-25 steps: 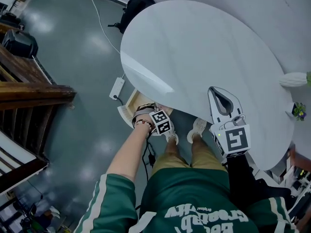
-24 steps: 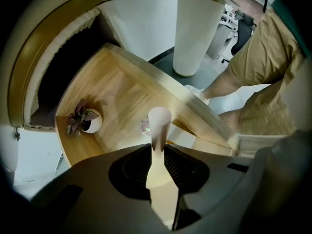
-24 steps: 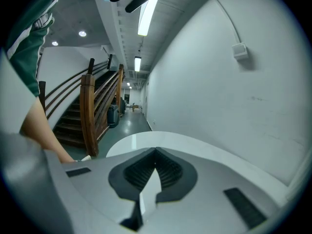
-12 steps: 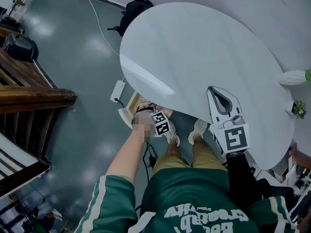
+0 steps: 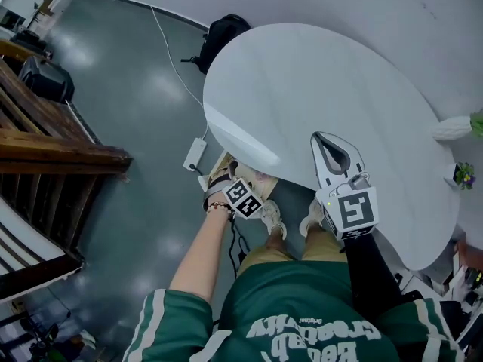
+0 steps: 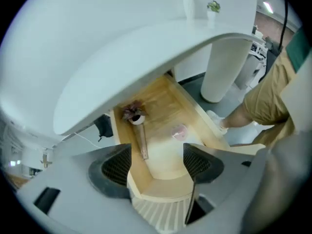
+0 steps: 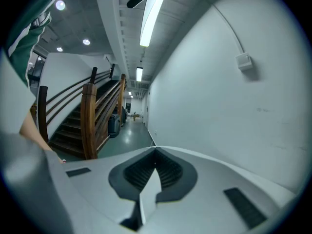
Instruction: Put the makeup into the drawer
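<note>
From the head view, the open pale wooden drawer [image 5: 243, 173] is mostly hidden under the edge of the round white table [image 5: 317, 96]. The left gripper's marker cube covers that gripper's jaws there, and the makeup cannot be seen.

The left gripper view looks steeply down into the drawer. The left gripper [image 6: 156, 164] has just been opening. Its two dark ribbed pads [image 6: 113, 167] stand wide apart, with only the drawer's near end showing between them.

The makeup, a small round pale-pink piece [image 6: 179, 130], lies flat on the drawer floor. It is ahead of the jaws, a little toward the right-hand pad, and clear of both pads. It is small and blurred, so its exact kind is hard to tell.

Ahead of the left-hand pad, a thin brown stick-shaped item [image 6: 143, 143] lies lengthwise. Beyond it is a small white pot holding a dried reddish sprig [image 6: 134, 112].

The right gripper [image 5: 332, 155] is held above the table edge. Its jaws are pressed together with nothing between them. Its own view shows only a white wall and a wooden staircase [image 7: 87, 121], with no drawer or makeup in sight.
</note>
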